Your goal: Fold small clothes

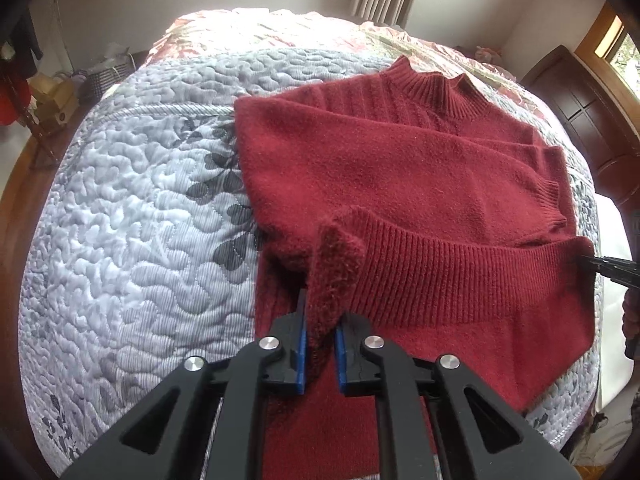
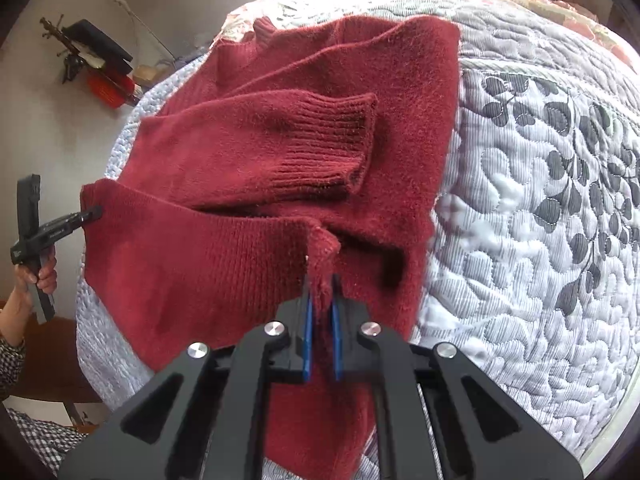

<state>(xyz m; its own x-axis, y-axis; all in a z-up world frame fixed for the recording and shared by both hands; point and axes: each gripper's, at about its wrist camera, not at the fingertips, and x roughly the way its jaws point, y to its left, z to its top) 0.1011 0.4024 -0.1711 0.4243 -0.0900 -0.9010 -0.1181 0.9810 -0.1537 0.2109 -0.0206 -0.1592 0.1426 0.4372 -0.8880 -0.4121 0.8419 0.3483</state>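
Sleeves already lay folded across the red sweater (image 1: 400, 176). Left gripper (image 1: 322, 344) and right gripper (image 2: 320, 312) each pinched a hem corner; bottom fold remained.

The sweater (image 1: 400, 168) lies on the quilt (image 1: 132, 216), its collar (image 1: 436, 88) at the end farthest from me and its hem (image 1: 460, 276) nearest me. Both sleeves lie folded across the sweater's body, one cuff (image 2: 324, 144) resting on top of it. My left gripper (image 1: 322, 320) pinches the hem's left corner, lifted off the quilt, and my right gripper (image 2: 320, 292) pinches its right corner. The quilt's bare stretches lie on either side of the sweater.
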